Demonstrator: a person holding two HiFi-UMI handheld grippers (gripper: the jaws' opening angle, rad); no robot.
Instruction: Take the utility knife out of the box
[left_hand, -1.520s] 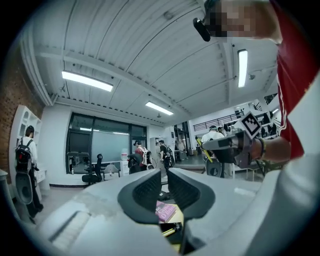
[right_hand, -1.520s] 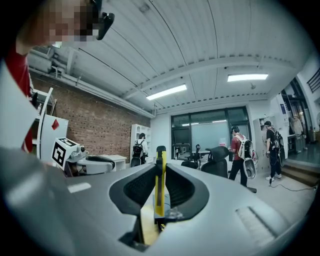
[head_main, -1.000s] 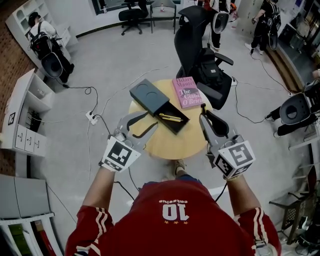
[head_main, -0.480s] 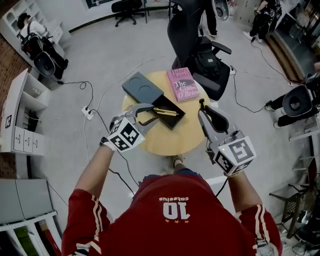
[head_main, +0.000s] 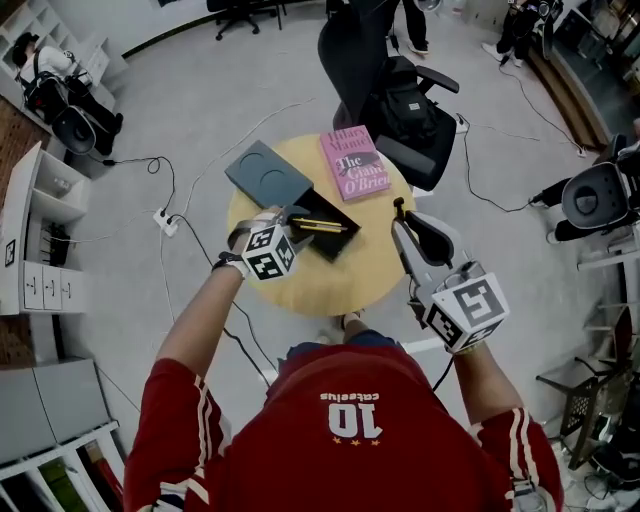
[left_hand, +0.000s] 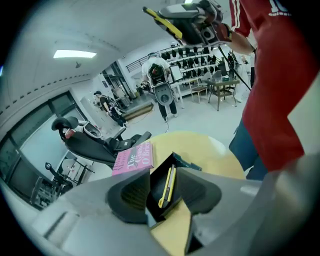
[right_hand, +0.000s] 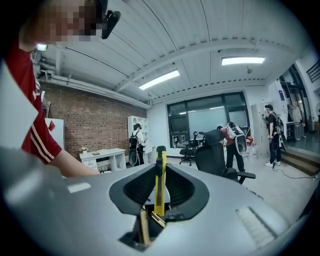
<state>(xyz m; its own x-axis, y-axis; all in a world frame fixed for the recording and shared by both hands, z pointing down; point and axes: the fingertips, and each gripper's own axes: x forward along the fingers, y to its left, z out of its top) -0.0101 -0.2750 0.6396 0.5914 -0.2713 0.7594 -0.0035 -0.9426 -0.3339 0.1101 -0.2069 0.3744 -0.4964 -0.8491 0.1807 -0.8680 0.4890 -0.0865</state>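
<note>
Beyond released left tool (left_hand: 164, 199) — utility knife (left_hand: 169, 181) in box (head_main: 335, 243), right tool (head_main: 401, 213) grasping second knife (right_hand: 160, 182).

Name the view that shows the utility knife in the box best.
The left gripper view: the utility knife lies large and clear in the black box, framed by the open jaws of the left gripper. The head view shows a thin yellow strip. The right gripper view misses it.

Open office — swivel chairs (head_main: 352, 55), white shelving (head_main: 40, 200).
</note>
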